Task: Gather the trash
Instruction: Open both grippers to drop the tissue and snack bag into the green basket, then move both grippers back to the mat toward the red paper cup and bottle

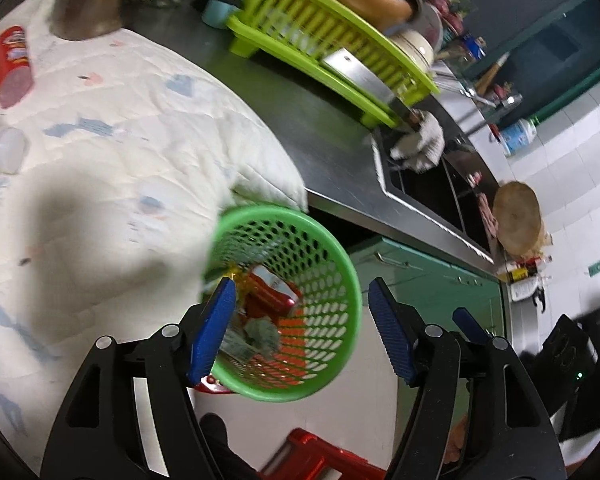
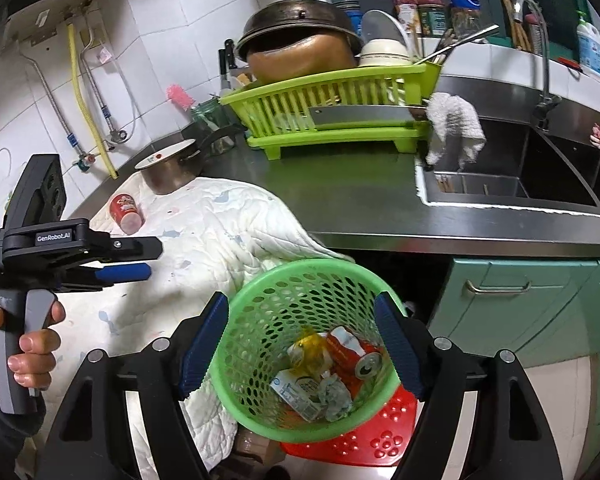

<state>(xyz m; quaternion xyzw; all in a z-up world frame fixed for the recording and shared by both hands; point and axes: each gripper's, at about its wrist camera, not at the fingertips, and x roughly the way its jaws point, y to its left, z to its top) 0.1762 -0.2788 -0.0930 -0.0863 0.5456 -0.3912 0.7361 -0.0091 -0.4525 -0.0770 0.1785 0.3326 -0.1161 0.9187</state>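
**Basket grip and the remaining cup: hazards**

Item: green basket [image 2: 312, 344], held off the counter edge above a red stool [image 2: 380, 440]. Your right claw [image 2: 300, 350] brackets it, pads against both sides of the wall near the rim. Contents: crushed can [image 2: 352, 354], carton [image 2: 296, 394], yellow wrapper [image 2: 310, 344], crumpled scraps.

Risk one: the grip is on a flexing, tapered mesh wall. Tilt it further and the basket may slip or spill its load.

Item: left claw [image 1: 304, 328], jaws wide, nothing between them, hanging over the basket mouth.

Item: red cup [image 2: 126, 208], lying on the white cloth [image 2: 220, 232] near the pot [image 2: 168, 172].

Risk two: reaching for it, you could snag the loose cloth and drag the pot. The round cup may also roll from a wide grasp.
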